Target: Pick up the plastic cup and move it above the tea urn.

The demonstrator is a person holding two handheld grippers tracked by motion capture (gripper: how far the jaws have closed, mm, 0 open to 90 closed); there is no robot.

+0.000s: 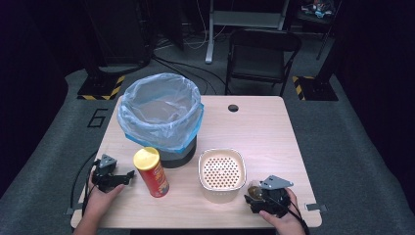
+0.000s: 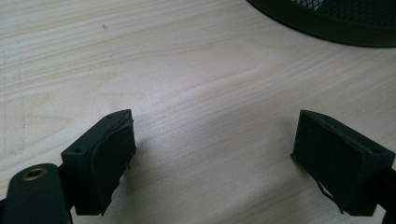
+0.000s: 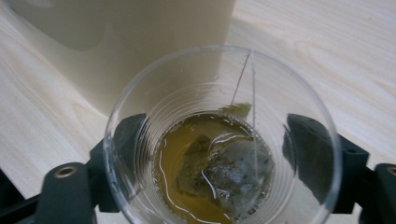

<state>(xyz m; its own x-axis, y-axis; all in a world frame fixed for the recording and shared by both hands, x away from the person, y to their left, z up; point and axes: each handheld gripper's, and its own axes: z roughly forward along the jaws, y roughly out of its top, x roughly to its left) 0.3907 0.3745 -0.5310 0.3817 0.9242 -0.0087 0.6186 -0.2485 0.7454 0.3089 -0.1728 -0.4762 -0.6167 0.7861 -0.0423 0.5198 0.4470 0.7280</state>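
Two hand-held grippers at a pale wooden worktop (image 1: 264, 127), the right one around a cup of tea.

At the near left edge the left gripper (image 1: 128, 175) rests low over the wood, its jaws spread wide with nothing between them, pointing toward the red snack can (image 1: 152, 172) with its yellow lid. Behind the can stands a dark bin lined with a clear bag (image 1: 161, 115). To the right of the can sits a cream perforated container (image 1: 221, 175). Just beside its right wall, the right gripper (image 1: 254, 192) has the clear plastic cup (image 3: 222, 135) between its jaws; the cup holds yellow-brown tea and a teabag (image 3: 233, 170). Whether the pads press on the cup wall I cannot tell.
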